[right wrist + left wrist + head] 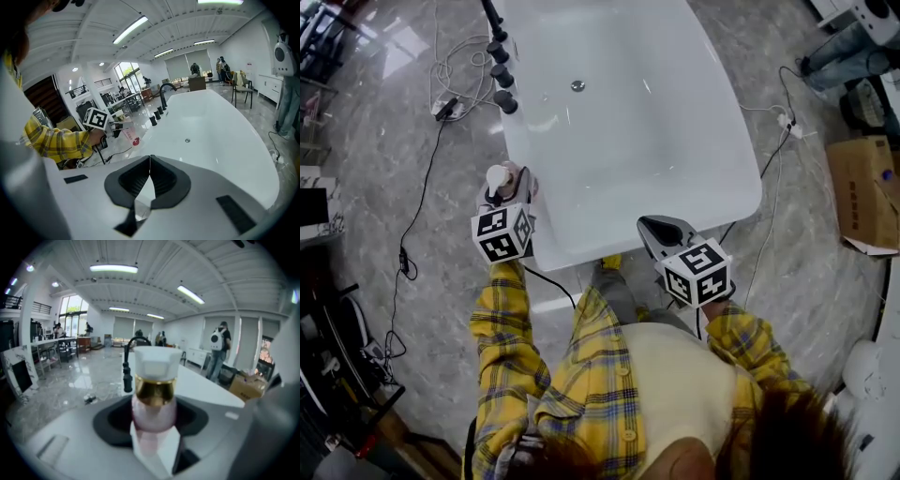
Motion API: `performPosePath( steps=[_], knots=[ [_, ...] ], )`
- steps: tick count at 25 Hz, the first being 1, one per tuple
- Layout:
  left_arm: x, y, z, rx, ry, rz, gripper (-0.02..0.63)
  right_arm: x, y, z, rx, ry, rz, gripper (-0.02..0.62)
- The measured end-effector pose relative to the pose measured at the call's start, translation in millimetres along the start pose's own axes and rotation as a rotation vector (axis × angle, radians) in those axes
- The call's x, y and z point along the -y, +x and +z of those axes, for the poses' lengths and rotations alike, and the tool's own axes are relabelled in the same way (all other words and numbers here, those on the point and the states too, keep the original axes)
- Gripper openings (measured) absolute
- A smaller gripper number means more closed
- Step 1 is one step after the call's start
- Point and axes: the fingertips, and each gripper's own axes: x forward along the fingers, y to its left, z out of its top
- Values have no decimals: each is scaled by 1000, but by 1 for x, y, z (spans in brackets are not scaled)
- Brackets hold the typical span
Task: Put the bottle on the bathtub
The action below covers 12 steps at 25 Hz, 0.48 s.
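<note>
- We see bright, even light from ceiling tubes (114, 268).
- Glare sheens the floor (398, 52).
- Both gripper views bow strongly, corners black; the near bottle (154, 399) blurs.

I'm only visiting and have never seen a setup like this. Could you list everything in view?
bathtub: one, white, centre of the floor
tap fittings: one row, black, on the bathtub's left rim
drain: one, metallic, bathtub's bottom
bottle: one, pink with gold collar and white cap, by the bathtub's near-left corner
cardboard box: one, brown, floor at right
cables: several, black and white, floor either side of the bathtub
left tool: one, grey, shut on the bottle
right tool: one, grey, jaws together, empty
sleeves: two, yellow plaid, behind the tools
</note>
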Motion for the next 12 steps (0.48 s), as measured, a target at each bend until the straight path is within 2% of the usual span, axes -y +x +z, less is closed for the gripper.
performPosePath(
  steps=[12],
  knots=[
    [-25,51,5,-8,35,25,224,8,2,-4,-29,22,-30,14]
  ],
)
